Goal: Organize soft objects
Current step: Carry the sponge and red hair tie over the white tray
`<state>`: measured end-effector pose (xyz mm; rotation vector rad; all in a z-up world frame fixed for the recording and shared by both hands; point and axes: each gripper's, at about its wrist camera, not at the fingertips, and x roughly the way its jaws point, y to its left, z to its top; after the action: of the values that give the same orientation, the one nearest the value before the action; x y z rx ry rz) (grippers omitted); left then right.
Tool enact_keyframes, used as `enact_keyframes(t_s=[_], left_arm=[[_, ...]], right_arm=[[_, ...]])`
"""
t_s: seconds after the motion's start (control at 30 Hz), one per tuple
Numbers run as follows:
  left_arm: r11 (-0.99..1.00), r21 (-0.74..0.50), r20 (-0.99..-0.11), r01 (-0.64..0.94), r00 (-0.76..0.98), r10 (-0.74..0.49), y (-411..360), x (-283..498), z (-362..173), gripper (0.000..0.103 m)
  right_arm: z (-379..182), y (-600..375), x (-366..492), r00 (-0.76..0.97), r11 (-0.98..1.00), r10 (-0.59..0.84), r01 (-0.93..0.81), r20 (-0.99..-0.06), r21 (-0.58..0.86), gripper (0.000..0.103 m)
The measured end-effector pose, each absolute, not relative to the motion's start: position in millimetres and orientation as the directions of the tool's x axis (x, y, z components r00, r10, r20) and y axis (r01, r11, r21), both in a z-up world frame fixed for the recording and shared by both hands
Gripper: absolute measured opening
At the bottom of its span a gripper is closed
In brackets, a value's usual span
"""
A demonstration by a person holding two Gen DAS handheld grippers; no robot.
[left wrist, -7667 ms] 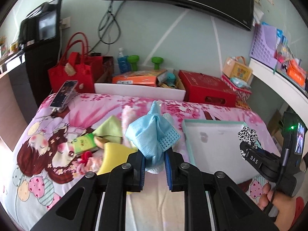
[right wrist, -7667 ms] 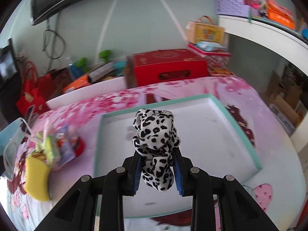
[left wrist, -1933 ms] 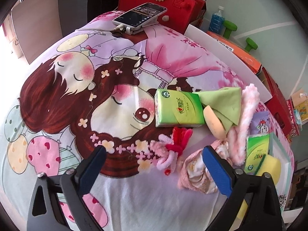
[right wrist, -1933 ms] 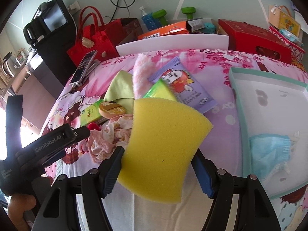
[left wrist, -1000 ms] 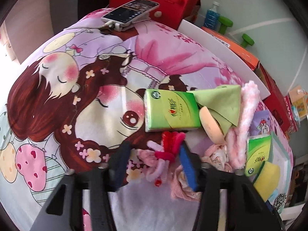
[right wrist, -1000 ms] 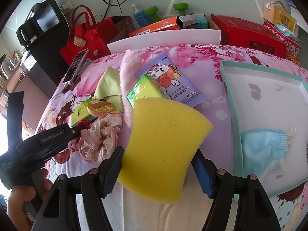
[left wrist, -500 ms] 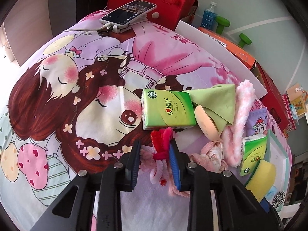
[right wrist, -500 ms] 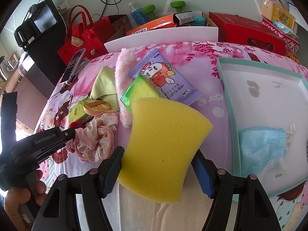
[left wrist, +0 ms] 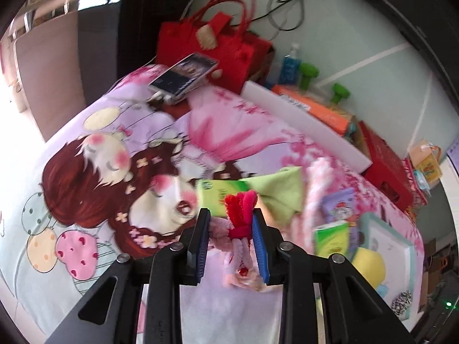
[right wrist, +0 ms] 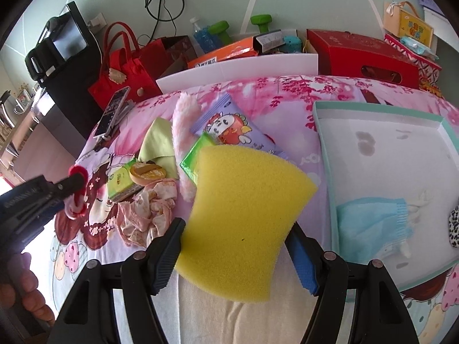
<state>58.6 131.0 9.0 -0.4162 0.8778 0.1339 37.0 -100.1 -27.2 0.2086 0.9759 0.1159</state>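
My left gripper (left wrist: 231,226) is shut on a red and pink fuzzy hair tie (left wrist: 239,209) and holds it above the bed; it also shows at the left of the right wrist view (right wrist: 75,183). My right gripper (right wrist: 235,258) is shut on a yellow sponge (right wrist: 243,215), held above the sheet left of the teal-rimmed white tray (right wrist: 324,154). A blue cloth (right wrist: 375,223) and a leopard-print scrunchie (right wrist: 454,226) lie in the tray. A pink floral scrunchie (right wrist: 146,215), a green cloth (right wrist: 157,140) and a pink fluffy strip (right wrist: 180,132) lie on the sheet.
Green tissue packs (right wrist: 122,182) (right wrist: 195,154), a purple wipes pack (right wrist: 235,132) and a round orange compact (right wrist: 147,173) lie among the soft things. A phone (left wrist: 183,77) rests at the bed's far corner. Red bag (left wrist: 218,48), boxes and a white board (left wrist: 304,126) line the far edge.
My left gripper has closed on the red and pink hair tie and lifted it off the sheet, tilting up. My right gripper keeps the sponge and has shifted slightly.
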Motion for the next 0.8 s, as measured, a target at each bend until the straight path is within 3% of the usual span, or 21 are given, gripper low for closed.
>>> enact_keyframes(t_s=[0.23, 0.63, 0.8], left_arm=[[0.937, -0.31, -0.748, -0.161, 0.649, -0.136, 86.8, 62.7, 21.3, 0.03], [0.948, -0.307, -0.697, 0.083, 0.659, -0.283, -12.8, 75.2, 38.9, 0.03], [0.945, -0.27, -0.703, 0.184, 0.633, -0.324, -55.5, 78.7, 35.0, 0.03]], right_arm=[[-18.9, -127.5, 33.6, 0.586, 0.974, 0.155, 0.045, -0.795, 0.223, 0.073], [-5.5, -243.6, 26.9, 0.623, 0.931, -0.066, 0.32, -0.78, 0.176, 0.073], [-10.1, -274.5, 25.6, 0.612, 0.905, -0.097, 0.382, -0.785, 0.186, 0.073]])
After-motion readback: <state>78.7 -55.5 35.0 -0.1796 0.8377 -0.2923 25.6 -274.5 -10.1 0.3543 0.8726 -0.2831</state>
